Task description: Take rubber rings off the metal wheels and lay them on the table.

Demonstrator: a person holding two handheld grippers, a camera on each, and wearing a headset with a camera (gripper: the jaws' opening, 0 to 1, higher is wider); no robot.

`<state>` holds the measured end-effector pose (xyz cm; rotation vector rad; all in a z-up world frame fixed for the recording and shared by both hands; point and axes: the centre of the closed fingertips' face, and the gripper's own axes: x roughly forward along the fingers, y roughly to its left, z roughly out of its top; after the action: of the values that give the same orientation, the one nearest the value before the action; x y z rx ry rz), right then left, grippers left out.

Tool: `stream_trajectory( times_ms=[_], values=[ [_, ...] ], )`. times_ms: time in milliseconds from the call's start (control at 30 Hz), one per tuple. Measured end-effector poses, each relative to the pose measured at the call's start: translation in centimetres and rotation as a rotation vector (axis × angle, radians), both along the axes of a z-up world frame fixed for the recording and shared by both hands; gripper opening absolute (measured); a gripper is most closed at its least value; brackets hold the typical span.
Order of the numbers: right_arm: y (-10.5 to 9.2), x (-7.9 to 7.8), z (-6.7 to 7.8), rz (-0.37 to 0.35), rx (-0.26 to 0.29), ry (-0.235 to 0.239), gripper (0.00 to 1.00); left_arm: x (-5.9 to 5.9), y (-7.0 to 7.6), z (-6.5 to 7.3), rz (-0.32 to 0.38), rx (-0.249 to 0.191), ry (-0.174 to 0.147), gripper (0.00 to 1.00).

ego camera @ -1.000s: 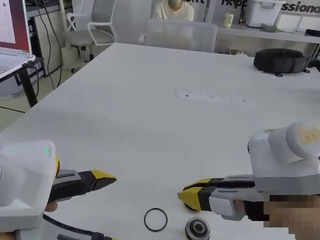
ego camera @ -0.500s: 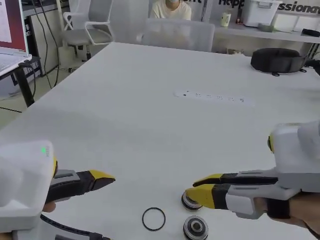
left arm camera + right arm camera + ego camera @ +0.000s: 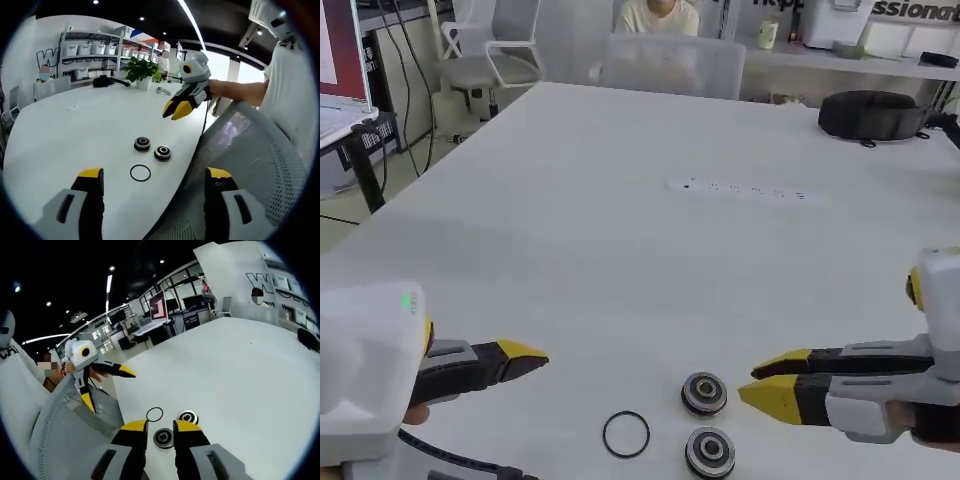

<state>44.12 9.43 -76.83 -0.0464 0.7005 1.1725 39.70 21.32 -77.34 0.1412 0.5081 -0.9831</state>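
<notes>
Looking at progress first: one rubber ring [image 3: 626, 434] is already off and lying flat on the counter [image 3: 620, 220], so that part looks done. Just right of that ring sit a far wheel [image 3: 704, 393] and a near wheel [image 3: 710, 452], both metal, close together and not touching the ring. Each shows a dark outer band, so my guess is at least one more ring is left to pull, though it's too small to be sure. The right gripper [image 3: 770, 380] hovers right of the ring, past the wheels, near them but not touching. Its jaws are only slightly parted and hold nothing. The left gripper [image 3: 155, 174] hangs on the ring's other side, clear of it, jaws spread wide, also empty. Way beyond the ring lies a white power strip [image 3: 745, 190]
</notes>
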Motion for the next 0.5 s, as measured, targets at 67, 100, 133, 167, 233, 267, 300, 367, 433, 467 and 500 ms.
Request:
stream_trajectory(
  times_ms=[67, 100, 133, 167, 233, 267, 300, 367, 433, 467, 500],
  values=[
    [-0.2, -0.1, -0.8, -0.002, -0.008, 0.014, 0.19, 0.0, 0.0, 0.0, -0.001, 0.000, 0.002, 0.81],
    [-0.4, -0.3, -1.4, 0.001, -0.022, 0.032, 0.19, 0.0, 0.0, -0.1, -0.001, 0.002, 0.003, 0.81],
    [-0.5, -0.4, -1.8, 0.004, -0.037, 0.037, 0.18, -0.1, 0.0, -0.1, -0.002, 0.003, 0.005, 0.81],
    [-0.7, -0.5, -2.5, 0.017, -0.065, 0.037, 0.18, -0.1, 0.0, -0.1, -0.003, 0.005, 0.006, 0.81],
    [-0.8, -0.7, -3.1, 0.035, -0.093, 0.034, 0.19, -0.1, 0.0, -0.1, -0.003, 0.006, 0.007, 0.81],
    [-0.8, -0.8, -3.4, 0.044, -0.103, 0.034, 0.19, -0.1, -0.1, -0.2, -0.004, 0.007, 0.008, 0.81],
    [-0.8, -0.9, -3.7, 0.049, -0.112, 0.035, 0.19, -0.1, -0.1, -0.2, -0.005, 0.007, 0.010, 0.81],
    [-0.8, -1.2, -4.2, 0.067, -0.129, 0.040, 0.20, -0.1, -0.1, -0.2, -0.008, 0.009, 0.013, 0.81],
    [-1.0, -1.4, -4.8, 0.085, -0.152, 0.039, 0.21, -0.1, -0.1, -0.2, -0.008, 0.009, 0.015, 0.81],
    [-1.1, -1.4, -5.0, 0.090, -0.159, 0.041, 0.21, -0.1, -0.1, -0.2, -0.006, 0.007, 0.014, 0.81],
    [-1.1, -1.5, -5.2, 0.097, -0.166, 0.043, 0.21, -0.1, -0.1, -0.2, -0.005, 0.004, 0.013, 0.81]
  ],
)
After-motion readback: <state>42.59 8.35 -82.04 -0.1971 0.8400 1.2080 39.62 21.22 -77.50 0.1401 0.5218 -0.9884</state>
